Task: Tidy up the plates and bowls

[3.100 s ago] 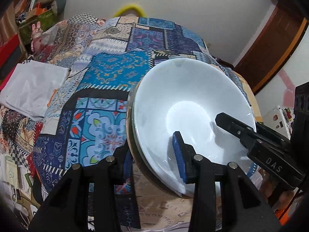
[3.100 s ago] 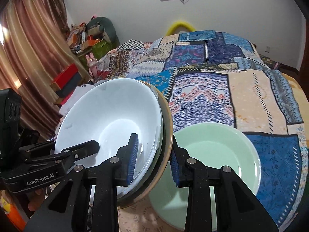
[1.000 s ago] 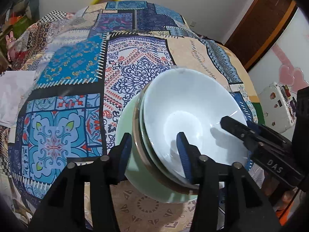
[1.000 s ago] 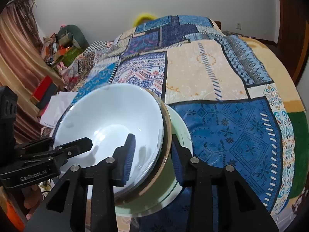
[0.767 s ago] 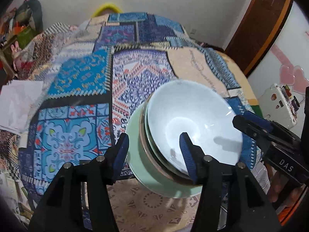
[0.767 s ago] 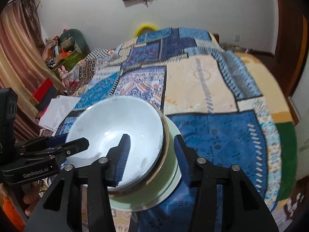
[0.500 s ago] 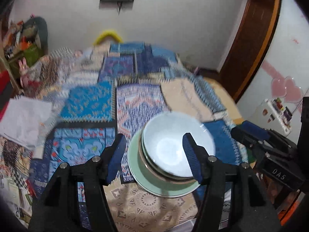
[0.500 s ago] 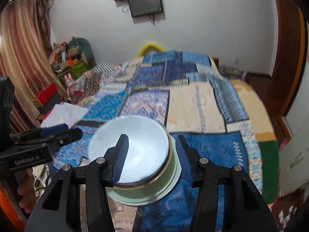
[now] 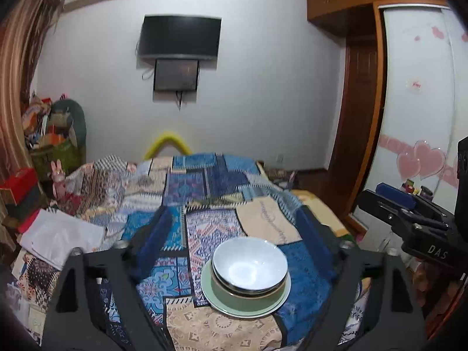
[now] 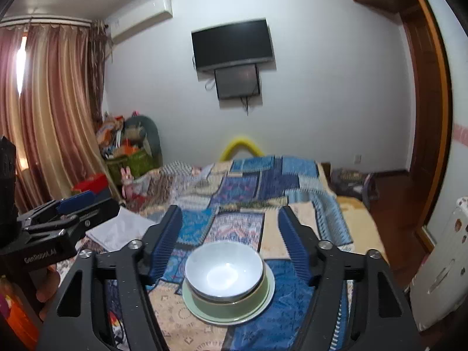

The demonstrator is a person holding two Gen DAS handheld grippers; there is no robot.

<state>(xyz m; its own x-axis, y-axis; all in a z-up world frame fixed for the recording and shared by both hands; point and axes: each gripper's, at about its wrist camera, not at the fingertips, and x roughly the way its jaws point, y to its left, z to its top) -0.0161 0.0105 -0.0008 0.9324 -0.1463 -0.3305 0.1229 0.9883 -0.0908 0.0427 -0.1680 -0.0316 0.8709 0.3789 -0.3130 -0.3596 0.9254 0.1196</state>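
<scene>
A white bowl (image 9: pixel 250 266) sits nested in an olive-green bowl (image 9: pixel 248 292) on a pale green plate (image 9: pixel 222 304), all resting on the patchwork bedspread (image 9: pixel 193 187). My left gripper (image 9: pixel 232 242) hovers well above and behind the stack, its jaws opening wide with nothing between them. My right gripper (image 10: pixel 231 244) is also raised over the white bowl (image 10: pixel 223 272) and plate (image 10: pixel 263 301), jaws opening and empty. Each gripper shows at the edge of the other's view: right gripper (image 9: pixel 403 204), left gripper (image 10: pixel 70 207).
A white folded cloth (image 9: pixel 61 234) lies on the bed's left side. Clutter and a curtain (image 10: pixel 52 122) fill the left corner. A wardrobe door (image 9: pixel 415 134) and a white appliance (image 10: pixel 441 266) stand on the right. A TV (image 9: pixel 180 41) hangs on the far wall.
Both grippers let go of the bowl stack, rose and drew back from it, and tilted up toward the wall. Their jaws spread wider. The stack stays on the bed.
</scene>
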